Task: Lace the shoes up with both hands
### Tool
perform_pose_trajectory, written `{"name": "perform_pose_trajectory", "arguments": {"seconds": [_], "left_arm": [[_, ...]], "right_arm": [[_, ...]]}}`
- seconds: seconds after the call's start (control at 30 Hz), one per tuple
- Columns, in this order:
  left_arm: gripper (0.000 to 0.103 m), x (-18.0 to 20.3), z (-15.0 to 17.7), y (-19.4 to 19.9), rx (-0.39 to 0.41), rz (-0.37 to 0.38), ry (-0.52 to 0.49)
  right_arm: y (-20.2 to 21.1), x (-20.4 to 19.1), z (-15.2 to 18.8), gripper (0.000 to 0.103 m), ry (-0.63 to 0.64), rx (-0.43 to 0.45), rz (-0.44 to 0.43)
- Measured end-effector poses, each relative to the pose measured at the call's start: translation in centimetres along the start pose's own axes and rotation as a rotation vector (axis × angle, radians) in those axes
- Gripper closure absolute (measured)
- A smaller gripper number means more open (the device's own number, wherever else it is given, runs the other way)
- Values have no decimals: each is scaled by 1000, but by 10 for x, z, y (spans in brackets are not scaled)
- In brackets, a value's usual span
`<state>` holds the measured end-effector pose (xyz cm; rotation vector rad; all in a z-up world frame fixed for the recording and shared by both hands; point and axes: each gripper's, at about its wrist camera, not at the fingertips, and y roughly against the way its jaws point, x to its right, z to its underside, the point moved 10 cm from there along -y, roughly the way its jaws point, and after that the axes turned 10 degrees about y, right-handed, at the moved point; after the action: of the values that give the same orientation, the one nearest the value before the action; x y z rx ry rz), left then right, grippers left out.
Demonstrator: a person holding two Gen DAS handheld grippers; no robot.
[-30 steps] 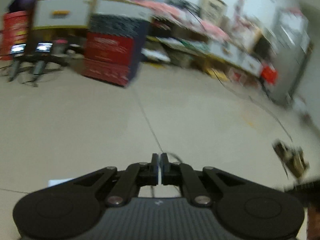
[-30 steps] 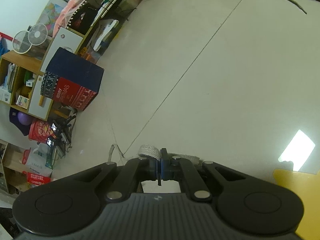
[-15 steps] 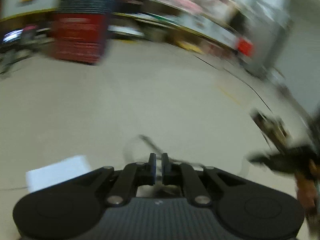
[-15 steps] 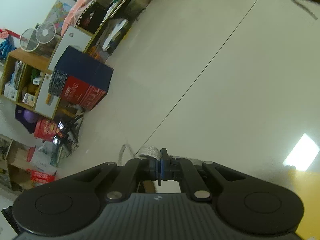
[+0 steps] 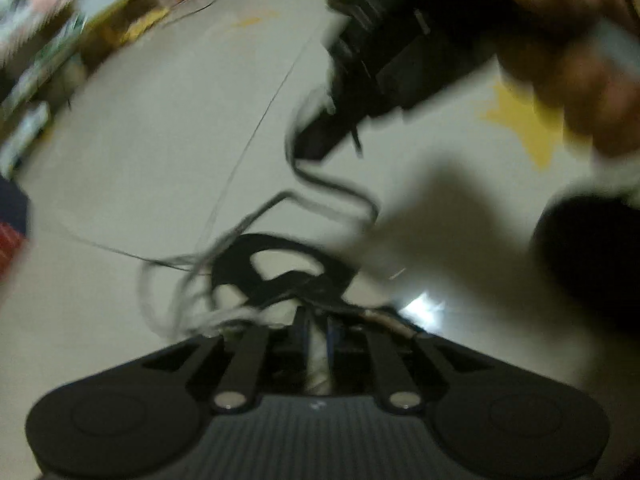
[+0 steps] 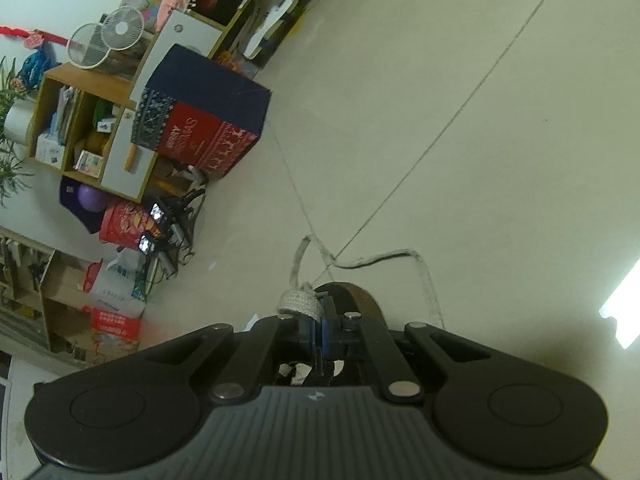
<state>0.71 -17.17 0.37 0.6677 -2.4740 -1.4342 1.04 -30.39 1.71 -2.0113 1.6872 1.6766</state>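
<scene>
Grey-white woven lace (image 6: 299, 303) is pinched in the right gripper (image 6: 320, 330), whose jaws are closed on it; a loop bulges over the left jaw tip and a loose tail trails out onto the floor (image 6: 500, 168). Directly beyond the right gripper's tips sits a dark rounded edge, likely the shoe (image 6: 354, 298), though too little shows to be sure.

Left wrist view is heavily motion-blurred. Left gripper (image 5: 317, 334) has its jaws opening, a narrow gap so far, with something pale in the slot between them; cannot tell if it is lace or floor. Just ahead of the left gripper's tips lies a dark looped shape, probably the shoe's opening, with thin lace strands curling off beside it. Beyond that, the person's hand (image 5: 568, 64) carries the right gripper.

Risks, as judged:
- Left jaws parting while the hand is in fast motion: lace end may drop clear.
- Slack tail on the floor could snag or tangle.
- Blur makes eyelet targeting unreliable.
</scene>
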Motion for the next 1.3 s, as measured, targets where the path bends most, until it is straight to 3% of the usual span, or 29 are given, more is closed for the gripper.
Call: {"name": "perform_pose_trajectory", "arguments": {"seconds": [0.13, 0.23, 0.3, 0.37, 0.4, 0.47, 0.53, 0.6, 0.8, 0.97, 1.1, 1.3], "left_arm": [[99, 1, -2, -1, 46, -4, 191], [103, 1, -4, -1, 69, 18, 361], [102, -2, -3, 0, 73, -11, 401], [102, -8, -1, 2, 70, -50, 414], [100, -11, -2, 5, 77, -75, 401], [97, -16, -5, 10, 82, -123, 352], [96, -15, -6, 3, 50, -110, 289], [98, -10, -3, -6, 12, -110, 234], [101, -10, -5, -5, 64, -38, 288], [102, -9, -6, -14, 103, -50, 378], [102, -15, -3, -17, 99, -82, 368], [102, -18, -3, -16, 103, -51, 321]], "right_arm": [[10, 6, -20, 100, 1, 46, 32], [50, 0, -71, 100, -8, 209, 28], [87, -5, -103, 100, -18, 348, 18], [107, -2, -113, 100, -43, 406, 5], [104, 5, -108, 100, -73, 372, 9], [72, 25, -79, 100, -130, 209, 44], [39, 44, -40, 100, -226, 91, 71], [13, 43, -12, 100, -236, 35, 69], [-24, 14, 15, 100, -104, 25, 56], [-36, 6, 10, 100, -29, 27, 75], [-40, 10, 11, 100, -43, 53, 59], [-53, -6, 25, 100, 13, 94, -10]]}}
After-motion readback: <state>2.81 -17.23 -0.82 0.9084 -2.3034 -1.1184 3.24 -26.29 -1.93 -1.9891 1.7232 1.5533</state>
